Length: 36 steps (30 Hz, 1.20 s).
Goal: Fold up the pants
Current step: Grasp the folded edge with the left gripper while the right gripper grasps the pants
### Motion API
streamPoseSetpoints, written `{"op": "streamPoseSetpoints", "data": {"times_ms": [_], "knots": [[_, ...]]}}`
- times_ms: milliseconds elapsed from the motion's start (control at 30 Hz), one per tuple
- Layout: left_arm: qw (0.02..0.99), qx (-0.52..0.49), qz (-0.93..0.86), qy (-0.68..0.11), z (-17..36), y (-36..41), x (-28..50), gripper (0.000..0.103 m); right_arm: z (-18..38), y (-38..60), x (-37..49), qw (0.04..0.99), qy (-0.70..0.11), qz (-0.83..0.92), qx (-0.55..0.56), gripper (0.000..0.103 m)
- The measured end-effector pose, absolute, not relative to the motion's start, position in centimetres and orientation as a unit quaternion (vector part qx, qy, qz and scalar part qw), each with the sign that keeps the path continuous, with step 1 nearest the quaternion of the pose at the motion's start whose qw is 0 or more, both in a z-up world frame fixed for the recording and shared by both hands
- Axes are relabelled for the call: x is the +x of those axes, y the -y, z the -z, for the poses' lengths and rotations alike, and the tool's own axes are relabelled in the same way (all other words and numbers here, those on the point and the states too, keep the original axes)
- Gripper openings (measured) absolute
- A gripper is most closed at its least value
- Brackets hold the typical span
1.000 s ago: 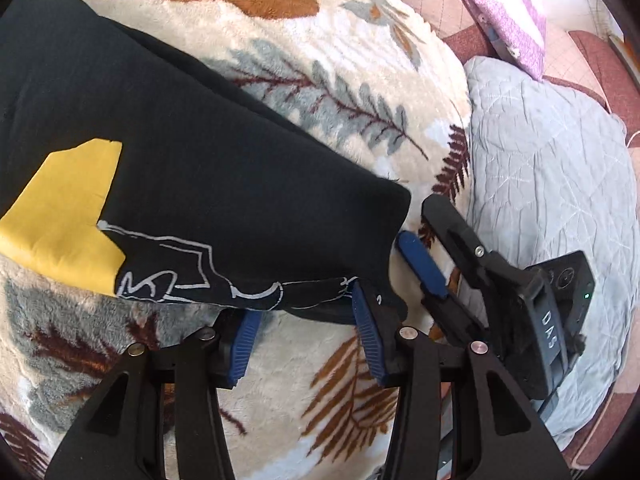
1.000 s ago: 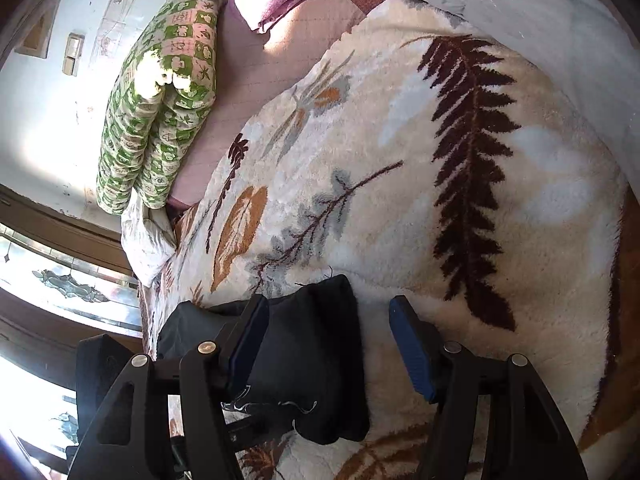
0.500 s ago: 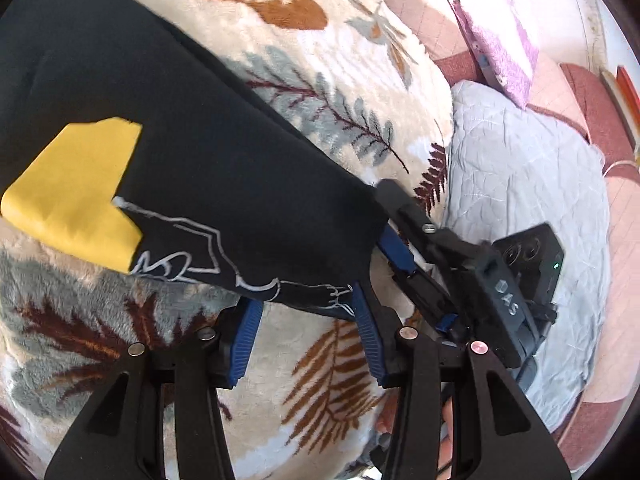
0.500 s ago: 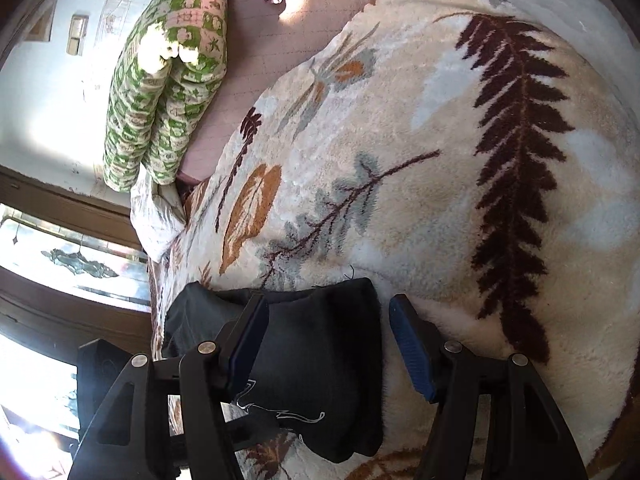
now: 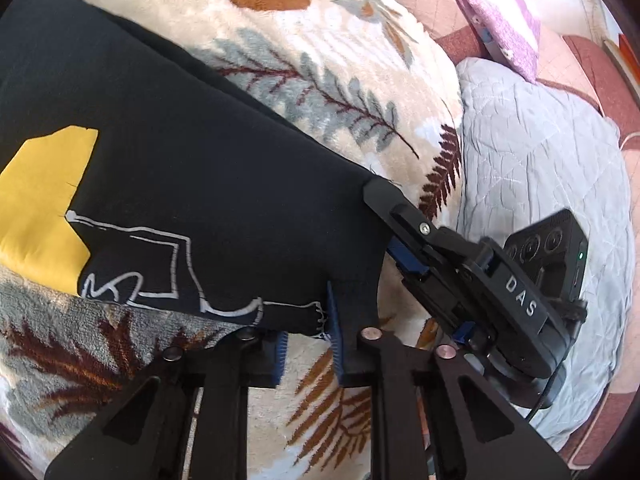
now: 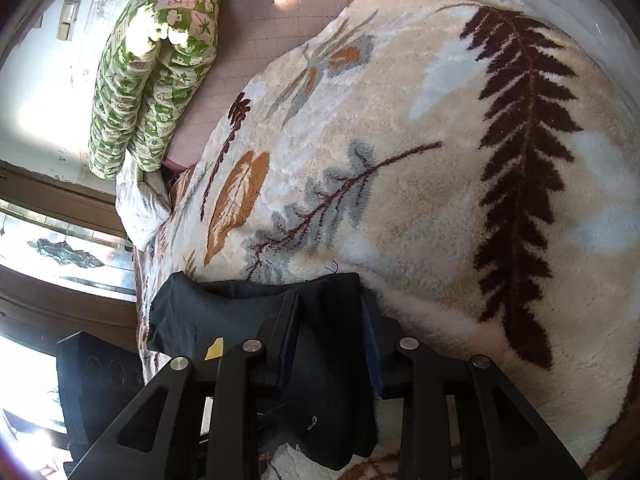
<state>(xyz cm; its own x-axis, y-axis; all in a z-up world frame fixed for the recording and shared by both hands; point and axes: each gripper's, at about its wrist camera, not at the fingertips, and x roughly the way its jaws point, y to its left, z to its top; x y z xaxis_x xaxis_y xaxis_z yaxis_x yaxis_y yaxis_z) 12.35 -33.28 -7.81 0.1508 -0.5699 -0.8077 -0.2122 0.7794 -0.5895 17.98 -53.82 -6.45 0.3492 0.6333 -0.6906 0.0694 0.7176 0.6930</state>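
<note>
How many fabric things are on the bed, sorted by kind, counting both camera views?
Black pants: 1
Leaf-print fleece blanket: 1
Grey quilted blanket: 1
Green patterned folded quilt: 1
Purple pillow: 1
Total: 5

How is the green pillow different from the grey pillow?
The green pillow has a checked flower pattern; the grey pillow is plain with stitched lines. The green pillow is folded or bunched up against the wall, while the grey pillow lies flat beside the leaf blanket. The green pillow sits far from the black pants; the grey pillow lies nearer them, just behind the right gripper. Both rest on the bed.
</note>
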Motion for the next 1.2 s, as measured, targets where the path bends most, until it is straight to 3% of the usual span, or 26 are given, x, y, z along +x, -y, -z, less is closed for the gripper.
{"op": "streamPoseSetpoints", "data": {"times_ms": [333,867,1200], "knots": [[0.666,-0.35,0.166,-0.638,6.7,31.4,12.7,0.009,5.3,53.5,17.5,0.77,-0.53,-0.169,0.313,0.02],[0.653,-0.418,0.172,-0.607,3.4,23.8,13.4,0.009,-1.9,48.0,17.1,0.794,-0.52,-0.158,0.272,0.016],[0.645,-0.463,0.132,-0.594,4.9,15.2,14.0,0.009,-3.1,39.2,18.9,0.785,-0.531,-0.193,0.254,0.016]]}}
